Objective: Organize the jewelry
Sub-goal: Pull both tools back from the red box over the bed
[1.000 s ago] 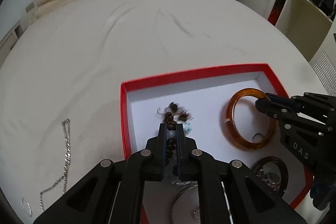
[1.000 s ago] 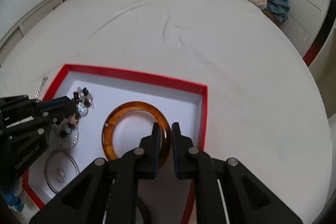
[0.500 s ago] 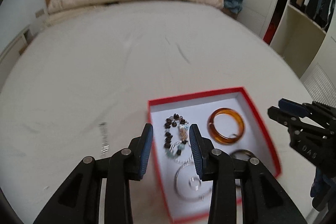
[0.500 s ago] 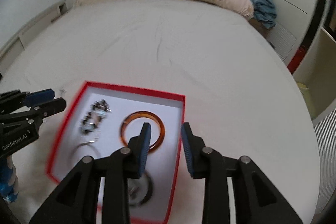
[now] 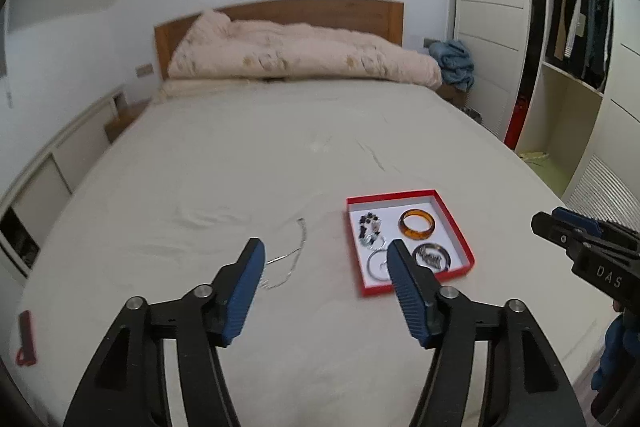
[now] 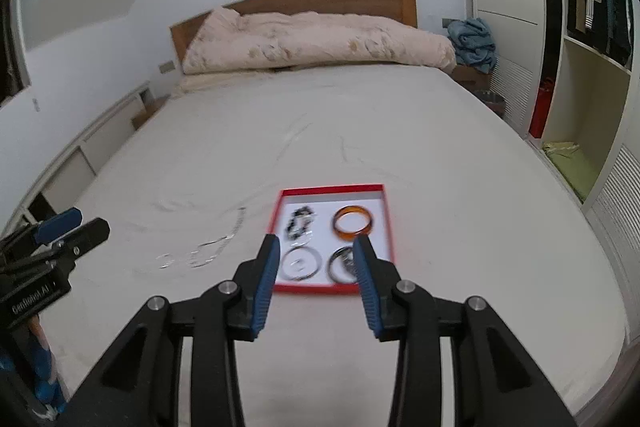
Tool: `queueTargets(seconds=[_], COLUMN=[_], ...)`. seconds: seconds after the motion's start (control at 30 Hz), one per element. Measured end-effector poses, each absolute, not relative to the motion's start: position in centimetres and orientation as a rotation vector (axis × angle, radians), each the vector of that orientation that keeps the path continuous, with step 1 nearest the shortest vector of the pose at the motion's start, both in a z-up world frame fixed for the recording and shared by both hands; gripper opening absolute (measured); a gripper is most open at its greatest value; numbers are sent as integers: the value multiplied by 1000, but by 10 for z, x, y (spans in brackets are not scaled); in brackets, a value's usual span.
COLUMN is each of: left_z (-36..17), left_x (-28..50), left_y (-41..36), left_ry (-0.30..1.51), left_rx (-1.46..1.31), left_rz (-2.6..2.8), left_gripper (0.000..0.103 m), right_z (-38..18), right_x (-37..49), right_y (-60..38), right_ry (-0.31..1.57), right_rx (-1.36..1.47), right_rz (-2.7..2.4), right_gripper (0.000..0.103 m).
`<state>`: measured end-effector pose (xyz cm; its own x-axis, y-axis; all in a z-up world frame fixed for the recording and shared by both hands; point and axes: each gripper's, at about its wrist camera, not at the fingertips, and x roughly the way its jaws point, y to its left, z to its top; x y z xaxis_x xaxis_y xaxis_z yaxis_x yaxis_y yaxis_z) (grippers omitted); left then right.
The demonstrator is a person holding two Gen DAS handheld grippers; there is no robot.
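A red-rimmed white tray (image 5: 452, 219) (image 6: 386, 227) lies on the bed. In it are an amber bangle (image 5: 416, 224) (image 6: 353, 223), a dark beaded bracelet (image 5: 370, 225) (image 6: 298, 221), a silver ring bangle (image 5: 376, 263) (image 6: 301, 262) and a dark bangle (image 5: 432, 254) (image 6: 342, 265). A silver chain (image 5: 294, 259) (image 6: 224, 241) lies on the sheet left of the tray. My left gripper (image 5: 324, 253) hangs high above the bed, its jaws opening with nothing between them. My right gripper (image 6: 316, 247) is also raised, its jaws opening and empty.
A pink quilt (image 5: 296, 55) is heaped by the wooden headboard. A small red object (image 5: 25, 337) lies near the bed's left edge. Wardrobe shelves (image 5: 568, 87) stand to the right, and a blue cloth (image 5: 454, 61) sits beside the bed head.
Both grippers let go of the jewelry in the tray, opened, and rose up and back from the tray. The beaded bracelet and amber bangle now lie in the tray.
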<state>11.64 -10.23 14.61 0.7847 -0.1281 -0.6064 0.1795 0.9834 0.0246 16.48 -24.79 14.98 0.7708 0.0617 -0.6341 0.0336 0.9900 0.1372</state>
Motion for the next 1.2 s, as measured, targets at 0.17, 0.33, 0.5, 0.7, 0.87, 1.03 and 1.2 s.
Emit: queueTargets(seconds=[0.17,0.33,0.5,0.7,0.87,1.03,1.2], left_z=[163,170,172,176,181,183,177], left_x=[59,17,-5,-27,-42,-48,-54], left_y=[-81,-63,-52,-43,-37,-42,-49], left_ry=[581,542,515,477,440,412,401], left_rx=[104,90,73,87,87,91,118], left_rz=[-140,-123,-103,-59,-18,0,8], left_gripper=[65,66,71,73,74,75,75], right_z=[165,170,169,167,170,172,169], right_x=[111,77,49,31,17,7,0], right_y=[-214,-184,-160,-146,-137,-139,-144], right_ry=[653,638,625,603,580,555,549], right_rx=[144,127,116,130,117,118,132], right_rz=[41,62,85,100,111,112,103], right_gripper=[37,37,37,37,37,44,45])
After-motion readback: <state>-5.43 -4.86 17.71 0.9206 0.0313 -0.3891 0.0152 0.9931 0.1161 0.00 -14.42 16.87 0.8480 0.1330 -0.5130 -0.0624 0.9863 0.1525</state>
